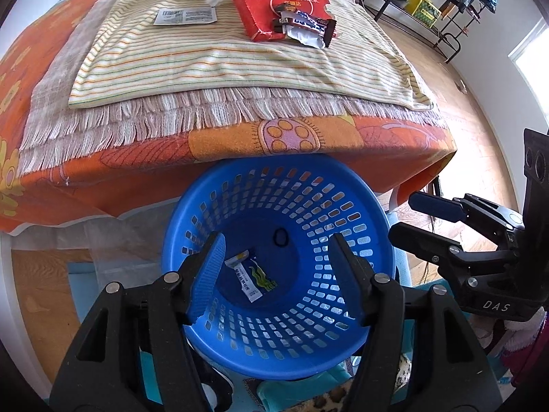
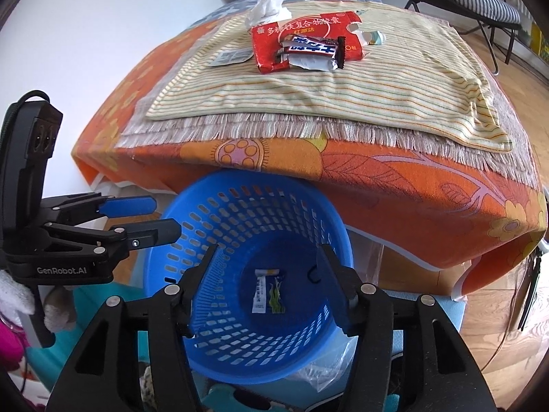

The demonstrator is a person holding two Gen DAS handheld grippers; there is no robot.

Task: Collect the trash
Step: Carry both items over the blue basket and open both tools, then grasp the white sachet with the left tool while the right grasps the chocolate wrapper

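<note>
Both grippers, left [image 1: 274,267] and right [image 2: 267,274], hang spread and empty over the blue basket [image 1: 343,340], one sachet [image 1: 255,279] lying inside. I'd say next comes reaching up for the candy wrapper [image 1: 308,29] on the red box [image 1: 260,7].

Right gripper [image 1: 442,219] body: "DAS", white letters, seen from the left wrist.
Left gripper [image 2: 151,219] body: "GenRobot.AI", white letters, seen from the right wrist.
Red box [image 2: 302,39] on the far striped cloth: white Chinese line "多糖铁复合物胶囊", smaller "红源达" beneath.
Candy wrapper [image 2: 312,49] on the box: white lettering, unreadable.
Sachet [image 2: 269,290] in the blue basket [image 2: 240,360]: print too small.
</note>
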